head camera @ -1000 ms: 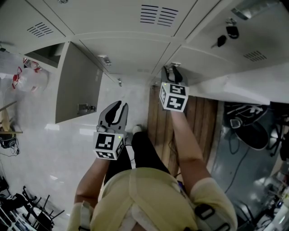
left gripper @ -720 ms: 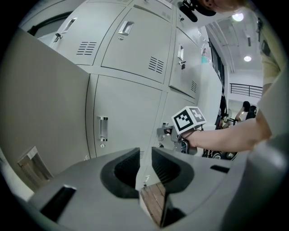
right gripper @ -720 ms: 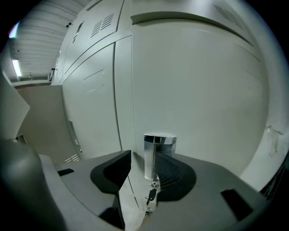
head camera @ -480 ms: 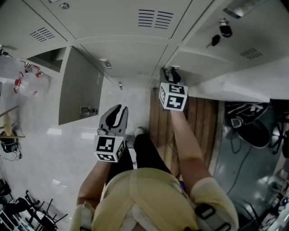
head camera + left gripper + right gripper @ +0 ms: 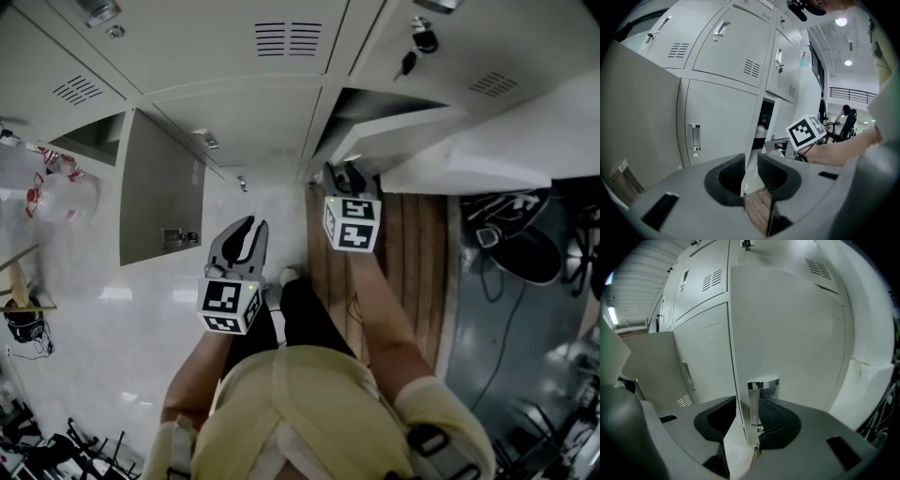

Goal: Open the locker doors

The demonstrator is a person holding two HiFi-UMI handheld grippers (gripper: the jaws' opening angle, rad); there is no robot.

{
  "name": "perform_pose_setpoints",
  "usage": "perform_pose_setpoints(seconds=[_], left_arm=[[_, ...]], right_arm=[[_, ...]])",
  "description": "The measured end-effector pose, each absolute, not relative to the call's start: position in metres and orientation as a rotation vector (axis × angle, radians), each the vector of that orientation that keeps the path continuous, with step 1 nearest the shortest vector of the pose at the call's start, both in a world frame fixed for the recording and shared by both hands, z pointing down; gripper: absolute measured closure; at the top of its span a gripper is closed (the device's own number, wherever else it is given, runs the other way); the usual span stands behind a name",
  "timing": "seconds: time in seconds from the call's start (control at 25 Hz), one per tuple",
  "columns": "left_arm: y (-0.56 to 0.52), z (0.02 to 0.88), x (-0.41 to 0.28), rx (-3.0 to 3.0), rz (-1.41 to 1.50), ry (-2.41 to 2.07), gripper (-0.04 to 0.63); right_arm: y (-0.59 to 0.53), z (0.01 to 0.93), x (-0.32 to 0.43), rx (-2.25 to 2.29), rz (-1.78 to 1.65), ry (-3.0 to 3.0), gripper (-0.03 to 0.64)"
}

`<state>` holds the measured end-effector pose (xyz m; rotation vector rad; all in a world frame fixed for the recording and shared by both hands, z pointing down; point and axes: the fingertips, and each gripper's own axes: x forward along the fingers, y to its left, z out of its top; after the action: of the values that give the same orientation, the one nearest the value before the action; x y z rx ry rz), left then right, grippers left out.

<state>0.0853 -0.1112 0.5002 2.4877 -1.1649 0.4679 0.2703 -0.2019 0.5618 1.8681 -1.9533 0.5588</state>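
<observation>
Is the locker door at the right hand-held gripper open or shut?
Partly open: the door stands swung out, a dark gap behind it; the right hand-held gripper grips its edge.

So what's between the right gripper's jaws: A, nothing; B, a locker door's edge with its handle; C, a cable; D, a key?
B: the edge of the door and its chrome handle stand between the jaws of the right gripper.

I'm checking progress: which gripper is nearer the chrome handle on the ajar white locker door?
Right. The right gripper grips the chrome handle on the white locker door; the left gripper hangs back, empty.
</observation>
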Motion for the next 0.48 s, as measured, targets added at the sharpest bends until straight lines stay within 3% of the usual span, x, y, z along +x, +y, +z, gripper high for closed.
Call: perform_pose_setpoints(seconds=[0.48], left_arm=[[-0.101, 0.491, 0.111, 2.582, 0.462, -1.037, 0.514]], right_arm=[[-0.147, 0.561, 0.289, 1.940, 0.570, -1.871, 0.480]])
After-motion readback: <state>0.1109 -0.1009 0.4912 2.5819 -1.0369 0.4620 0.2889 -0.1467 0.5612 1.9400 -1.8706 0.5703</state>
